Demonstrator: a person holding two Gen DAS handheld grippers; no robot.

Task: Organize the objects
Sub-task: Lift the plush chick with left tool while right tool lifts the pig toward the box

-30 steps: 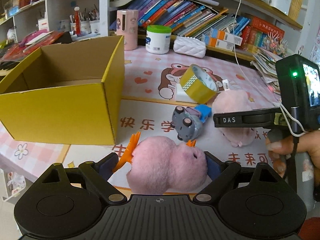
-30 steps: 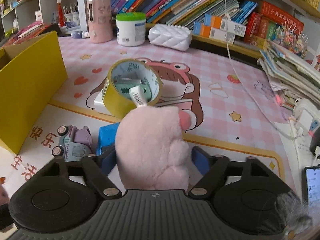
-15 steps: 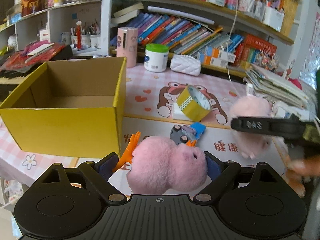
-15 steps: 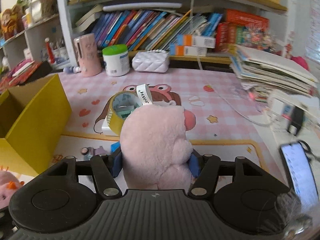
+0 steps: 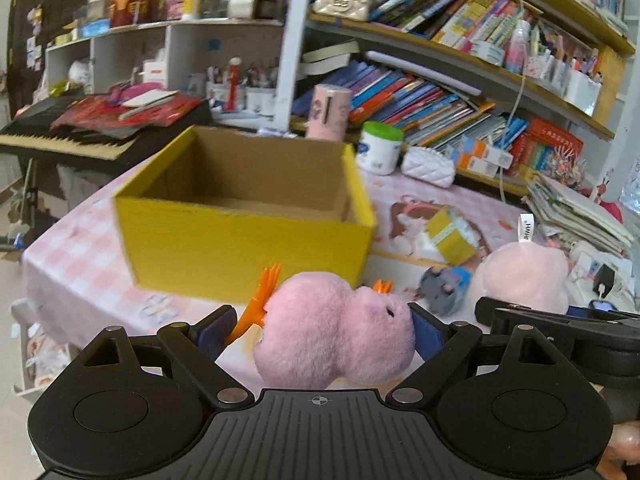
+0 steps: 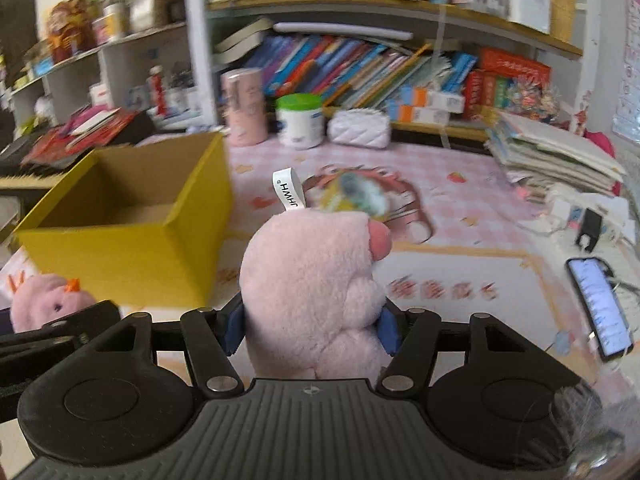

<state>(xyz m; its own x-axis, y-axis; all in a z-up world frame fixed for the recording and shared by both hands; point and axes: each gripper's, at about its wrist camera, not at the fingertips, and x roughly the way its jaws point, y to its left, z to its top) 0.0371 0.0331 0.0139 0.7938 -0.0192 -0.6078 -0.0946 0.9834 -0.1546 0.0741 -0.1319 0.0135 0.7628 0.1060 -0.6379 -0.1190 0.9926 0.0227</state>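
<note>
Both fingers pairs clamp pink plushes (image 5: 332,340) (image 6: 312,292) short of the yellow box's (image 5: 244,248) rim.

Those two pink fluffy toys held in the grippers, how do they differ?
The left gripper's plush is a deeper pink with orange tufts; the right gripper's plush is paler with none. The paler plush carries a white looped tag; the other shows none. The paler one looks taller. Both are pinched between blue pads, above the table, near the yellow box.
</note>
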